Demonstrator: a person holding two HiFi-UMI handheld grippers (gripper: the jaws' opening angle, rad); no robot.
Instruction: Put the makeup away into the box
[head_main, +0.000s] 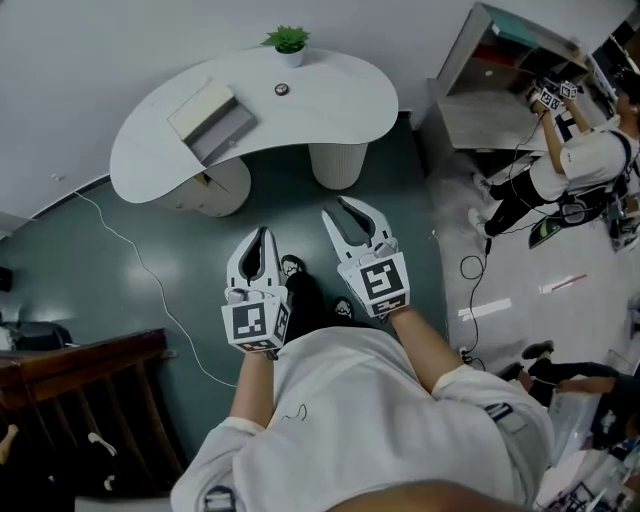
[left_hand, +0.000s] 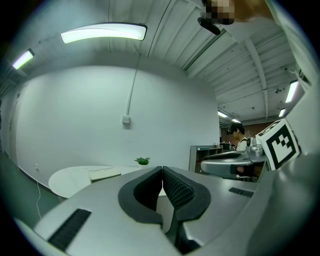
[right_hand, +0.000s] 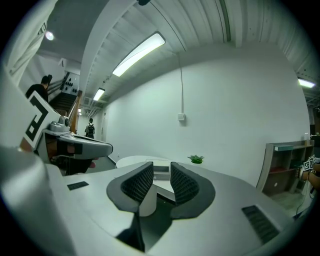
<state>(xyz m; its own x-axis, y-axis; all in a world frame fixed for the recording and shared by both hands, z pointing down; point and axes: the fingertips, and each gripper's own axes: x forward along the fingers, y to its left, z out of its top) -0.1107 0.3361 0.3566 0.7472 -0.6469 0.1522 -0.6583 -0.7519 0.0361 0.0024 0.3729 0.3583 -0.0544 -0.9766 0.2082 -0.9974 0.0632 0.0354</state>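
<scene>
1. Judging by how things lie, the task looks barely started: neither claw carries anything, and the person stands on the dark floor (head_main: 300, 200), well apart from the white desk (head_main: 330, 90).
2. The left claw (head_main: 262, 232) has its jaws pressed together with nothing between them.
3. The right claw (head_main: 334, 206) has its jaws partly apart and empty; in the right gripper view only the far desk shows through the gap.
4. The box (head_main: 212, 120) lies on the left part of the desk with its lid apparently folded open. Whether anything is already inside cannot be made out from here.
5. The only likely piece of makeup in view is a small round thing (head_main: 282, 90) on the desk. It sits apart from the box, between the box and the potted plant (head_main: 288, 40), and is too small to identify for certain.
6. Both claws point roughly level toward the desk. The box is far ahead and a little left of the left claw, and the small round thing is far ahead of the space between the two claws.
7. What probably remains is everything: approaching the desk, gripping the makeup, and setting it into the box.
</scene>
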